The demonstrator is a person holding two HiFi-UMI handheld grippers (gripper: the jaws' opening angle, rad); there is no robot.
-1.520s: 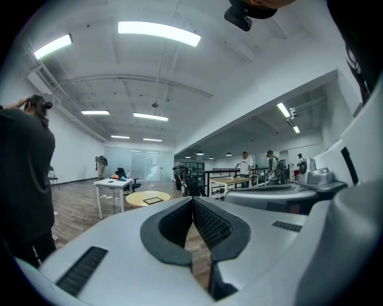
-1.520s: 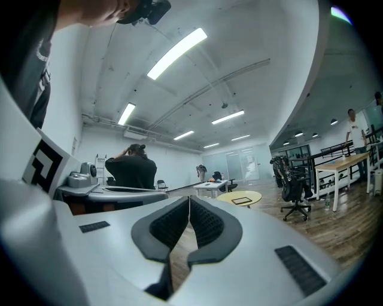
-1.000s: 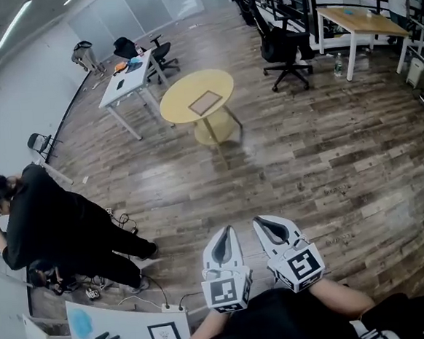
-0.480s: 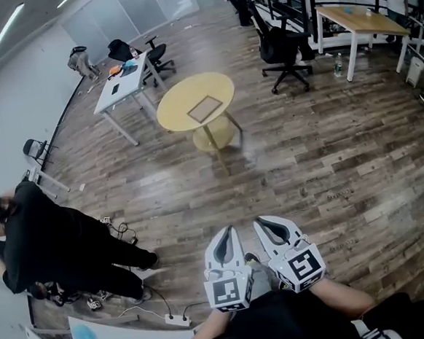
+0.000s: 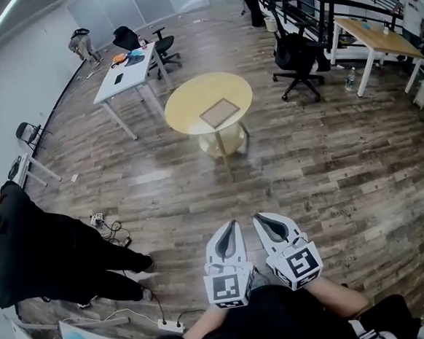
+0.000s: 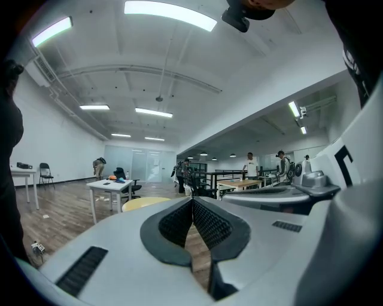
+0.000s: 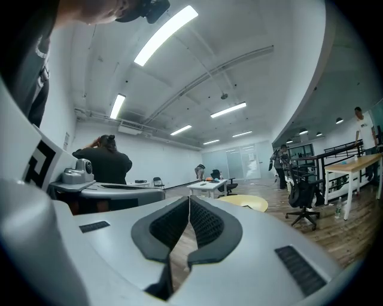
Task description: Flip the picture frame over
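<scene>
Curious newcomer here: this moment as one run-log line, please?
picture frame: flat on round yellow table, untouched | left gripper: jaws shut, empty | right gripper: jaws shut, empty

Round yellow table [image 5: 192, 104], picture frame [image 5: 219, 112] lying flat on top.

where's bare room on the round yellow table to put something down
The round table is bare on its left and far parts, between the picture frame and the rim. The picture frame fills the near right part. The white desk behind it is more crowded, with small things at its far end.
</scene>
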